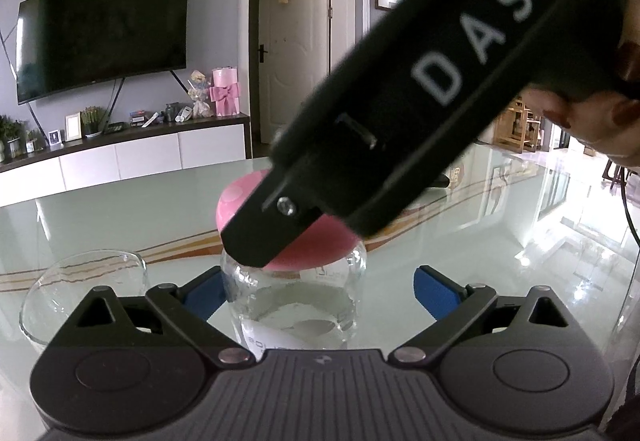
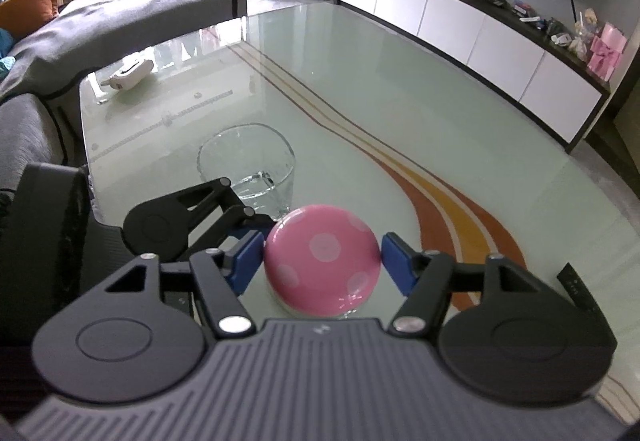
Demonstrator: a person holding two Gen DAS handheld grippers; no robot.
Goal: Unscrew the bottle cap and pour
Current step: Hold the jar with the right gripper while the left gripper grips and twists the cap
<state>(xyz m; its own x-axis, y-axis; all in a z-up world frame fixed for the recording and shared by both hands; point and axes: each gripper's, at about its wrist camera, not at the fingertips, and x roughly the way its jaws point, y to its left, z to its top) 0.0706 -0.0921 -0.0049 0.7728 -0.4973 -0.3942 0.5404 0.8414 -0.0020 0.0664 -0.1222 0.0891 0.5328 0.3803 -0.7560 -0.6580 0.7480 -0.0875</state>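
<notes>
The clear bottle [image 1: 294, 293] is being kept upright on the glass desk [image 2: 400, 113], close to the near edge, with wide open surface lying beyond it toward the white cabinet [image 2: 460, 17]. Its pink dotted cap [image 2: 322, 255] is being clamped by the right claw [image 2: 322, 261], both blue pads [image 2: 248, 255] being pressed to its sides. The left claw [image 1: 320, 289] is being held spread about the bottle body; its left pad looks to be touching the glass while the right pad is standing clear. An empty glass cup [image 2: 250, 169] is being left just beside the bottle, on the left claw's side. The right claw's black body is being angled across the left wrist view, blocking much of it. A white device [image 2: 128, 75] is lying well apart at the far desk corner, beside the grey sofa [image 2: 120, 13].
</notes>
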